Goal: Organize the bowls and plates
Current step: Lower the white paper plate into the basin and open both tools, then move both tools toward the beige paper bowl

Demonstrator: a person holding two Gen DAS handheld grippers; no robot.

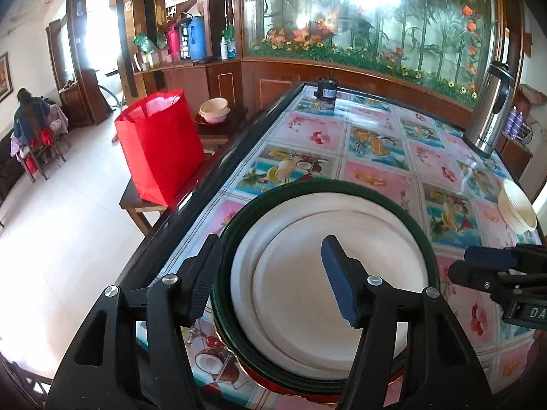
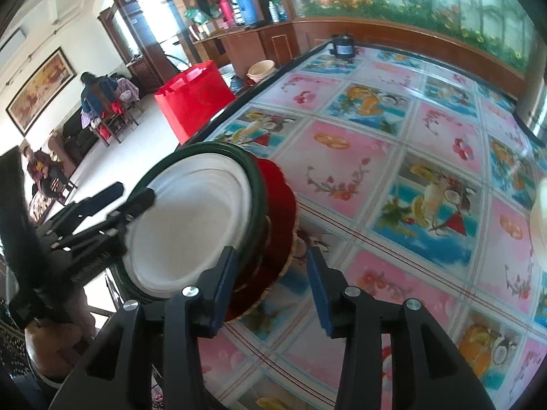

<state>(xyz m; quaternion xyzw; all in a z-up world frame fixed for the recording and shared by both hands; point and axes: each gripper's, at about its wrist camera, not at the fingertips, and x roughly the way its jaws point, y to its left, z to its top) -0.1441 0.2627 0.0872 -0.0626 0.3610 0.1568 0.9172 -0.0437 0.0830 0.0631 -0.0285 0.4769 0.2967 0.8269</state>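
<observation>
A stack of plates stands near the table's left edge: white plates (image 1: 307, 239) nested in a green-rimmed plate (image 1: 342, 186), all on a red scalloped plate (image 1: 259, 381). My left gripper (image 1: 270, 283) is open astride the stack's near rim, one finger outside the green edge and one over the white plate, neither pressing. In the right wrist view the white plate (image 2: 191, 218) and red plate (image 2: 280, 198) sit just ahead of my right gripper (image 2: 270, 290), which is open with the red plate's edge between its fingers and a gap on the right side. A cream bowl (image 1: 516, 210) lies at the right.
The fruit-patterned table (image 1: 376, 143) carries a steel thermos (image 1: 489, 112) at the back right and a small black object (image 1: 326, 90) at the far end. A red bag (image 1: 160, 147) and a stool with bowls (image 1: 213, 109) stand left of the table. A person sits far off.
</observation>
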